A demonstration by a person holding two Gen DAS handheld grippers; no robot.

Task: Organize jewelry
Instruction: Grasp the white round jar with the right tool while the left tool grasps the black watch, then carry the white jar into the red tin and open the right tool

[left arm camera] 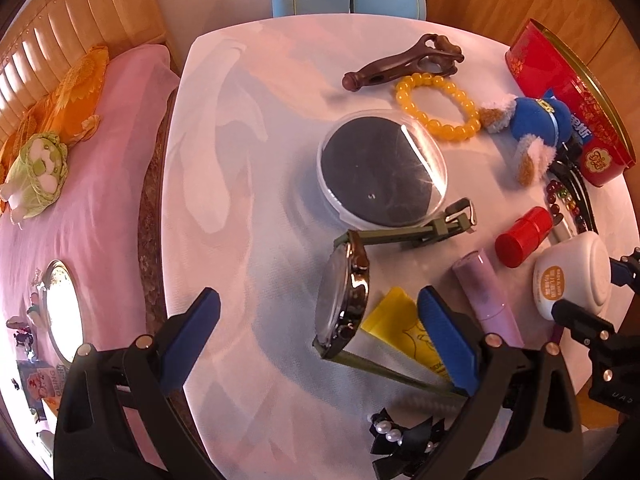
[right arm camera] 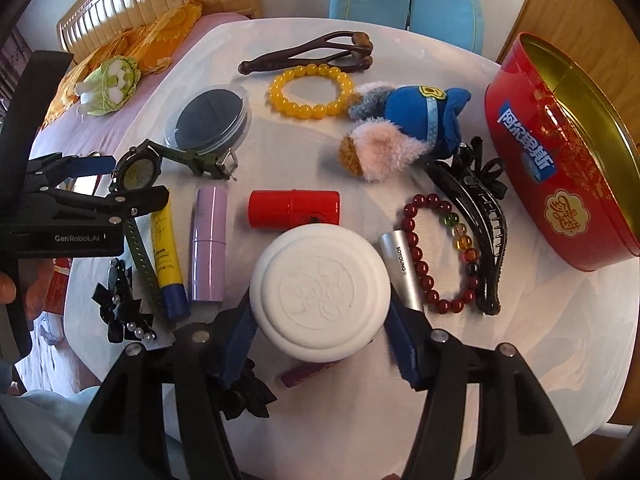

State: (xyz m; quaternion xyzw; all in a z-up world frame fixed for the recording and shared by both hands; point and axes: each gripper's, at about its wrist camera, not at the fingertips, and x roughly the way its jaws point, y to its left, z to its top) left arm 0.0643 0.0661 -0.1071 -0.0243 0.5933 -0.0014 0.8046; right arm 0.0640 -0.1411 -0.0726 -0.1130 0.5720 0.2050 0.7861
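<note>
white cream jar (right arm camera: 320,294) pinched by r gripper (right arm camera: 320,344), l gripper (left arm camera: 320,336) spread round watch (left arm camera: 344,300); next: lift jar to red tin (right arm camera: 560,152).

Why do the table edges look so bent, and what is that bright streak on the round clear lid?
Left wrist view: the fisheye lens bows the table edge; the streak is glare on the clear round case. Right wrist view: the same bowing, and a warm cast over the red tin.

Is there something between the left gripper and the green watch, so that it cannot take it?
Nothing visible blocks it. The green watch stands on edge between the open fingers of the left gripper, untouched. The yellow tube lies close beside the watch, under the right-hand finger, and might be pinched along with it.
</note>
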